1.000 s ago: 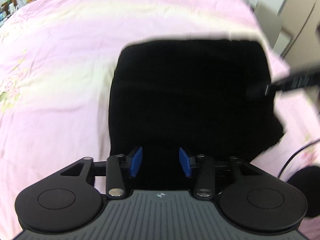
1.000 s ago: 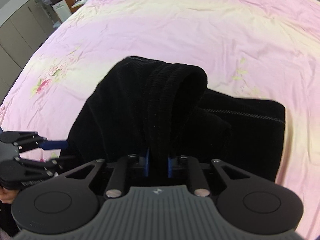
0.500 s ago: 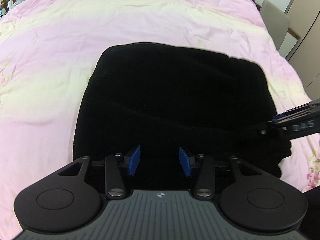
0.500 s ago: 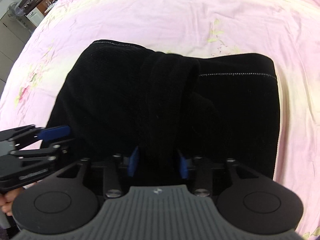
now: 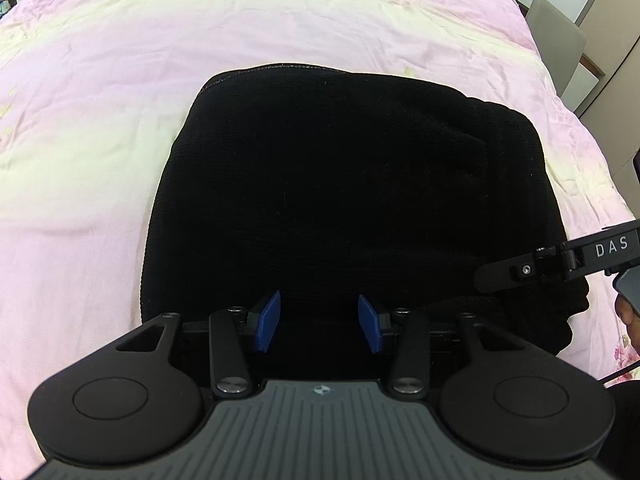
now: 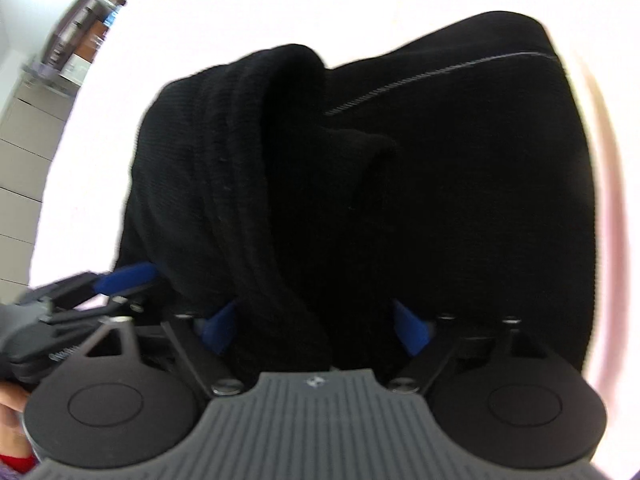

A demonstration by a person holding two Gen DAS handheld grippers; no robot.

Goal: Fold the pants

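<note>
The black pants [image 5: 352, 200] lie folded into a thick rectangle on the pink bedsheet [image 5: 120, 120]. My left gripper [image 5: 319, 322] is open at the near edge of the pants, nothing between its blue pads. My right gripper [image 6: 316, 324] is open wide, and a bunched ridge of the pants [image 6: 264, 184] rests loose between its pads. In the left wrist view the right gripper's arm [image 5: 560, 260] reaches in at the pants' right side. In the right wrist view the left gripper [image 6: 116, 288] shows at the pants' left side.
The bed fills both views. A grey chair [image 5: 560, 44] and pale cabinets stand beyond the bed's far right corner. Drawers and shelves [image 6: 48, 80] show at the left in the right wrist view. The holder's hand [image 5: 630, 316] is at the right edge.
My right gripper went from shut on the pants fold to wide open as the fold came down onto the stack. My left gripper stayed open and shifted nearer over the pants.
</note>
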